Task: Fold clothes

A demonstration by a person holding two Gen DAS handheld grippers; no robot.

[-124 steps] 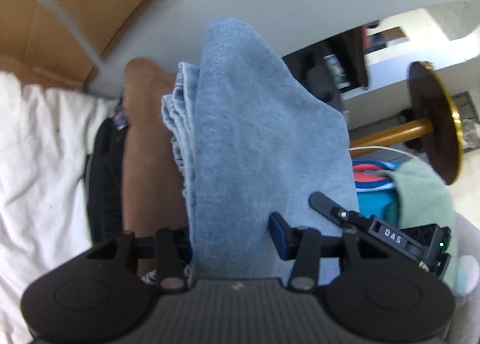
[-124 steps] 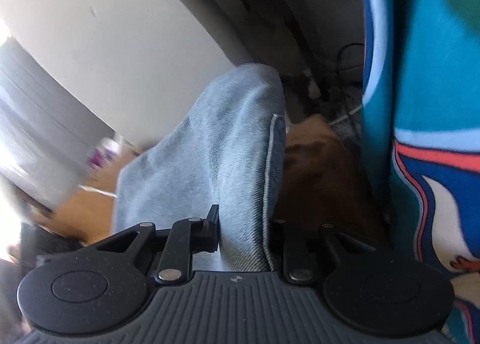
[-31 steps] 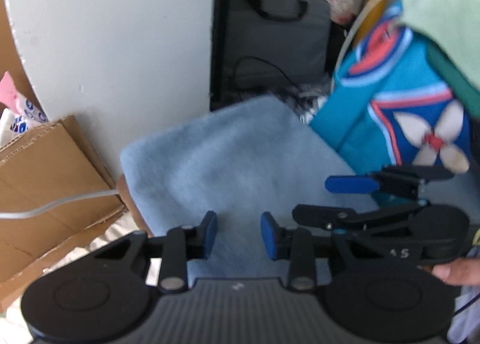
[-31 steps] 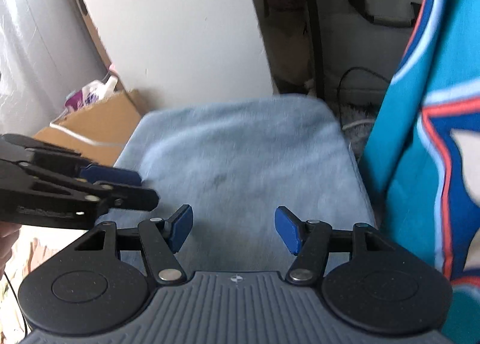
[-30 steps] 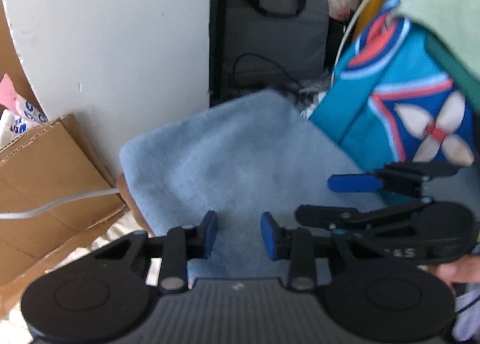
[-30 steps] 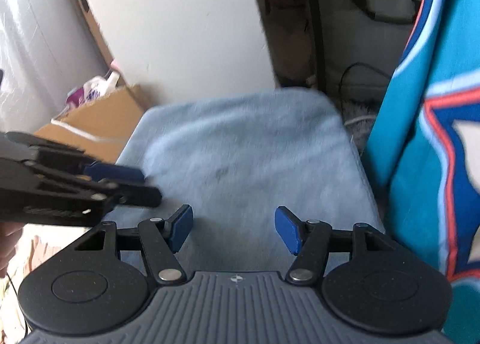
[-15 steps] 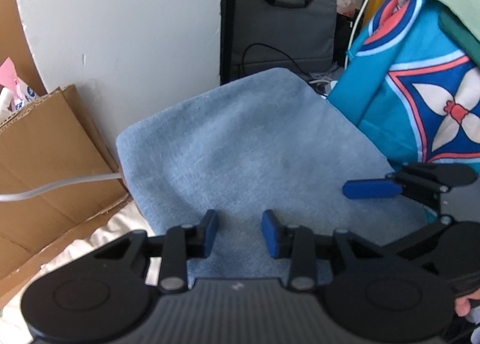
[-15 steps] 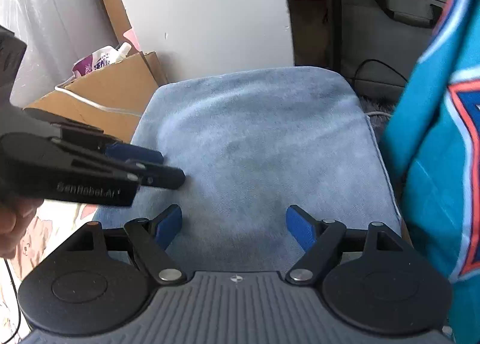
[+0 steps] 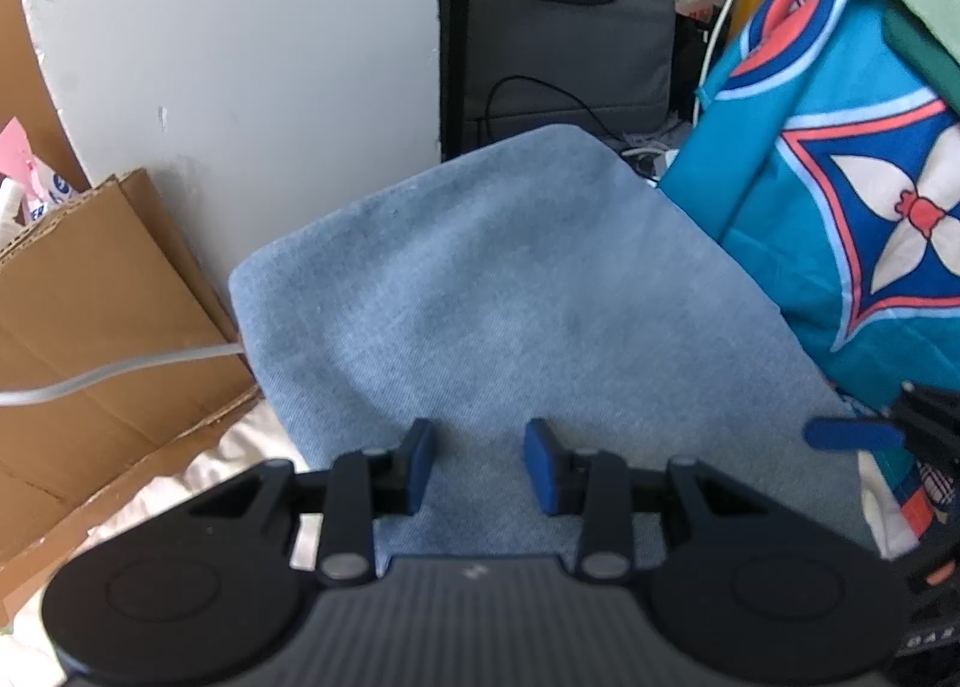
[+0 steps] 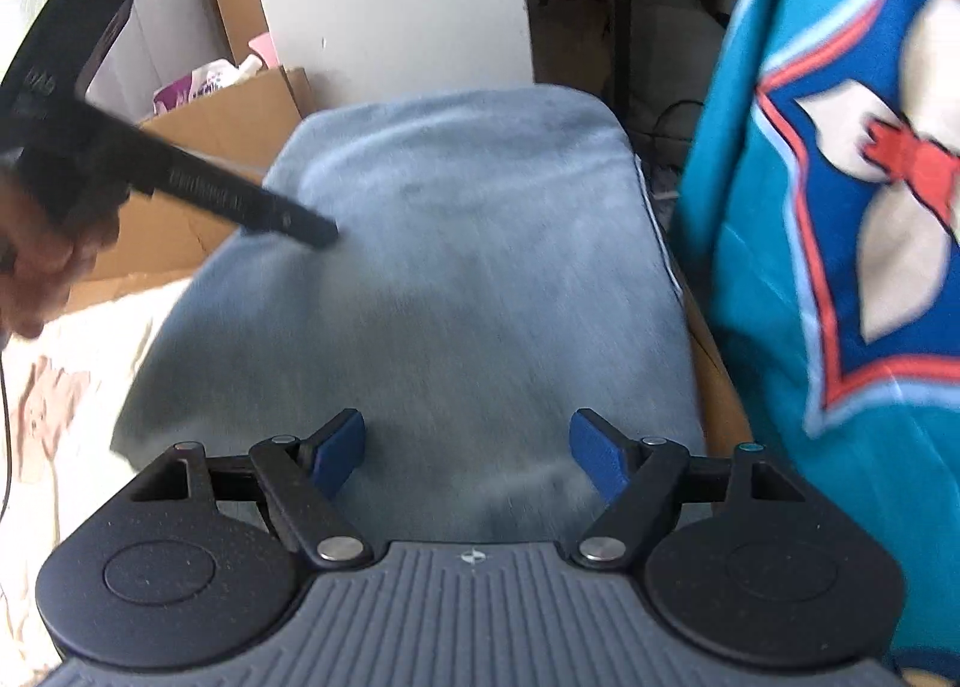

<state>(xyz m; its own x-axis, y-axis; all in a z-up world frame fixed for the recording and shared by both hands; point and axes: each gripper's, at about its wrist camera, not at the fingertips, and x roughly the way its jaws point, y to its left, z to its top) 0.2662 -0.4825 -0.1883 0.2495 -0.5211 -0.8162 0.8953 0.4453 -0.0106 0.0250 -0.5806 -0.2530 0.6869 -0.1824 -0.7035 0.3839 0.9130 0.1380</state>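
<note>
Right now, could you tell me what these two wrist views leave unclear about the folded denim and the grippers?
- Folded denim: near edge hidden behind the left gripper body, left wrist view.
- Its underside and layers: covered by the top face, both views.
- Right gripper: mostly cut off at the left wrist view's right edge.
- Patterned teal cloth: motion-blurred, right wrist view.
</note>
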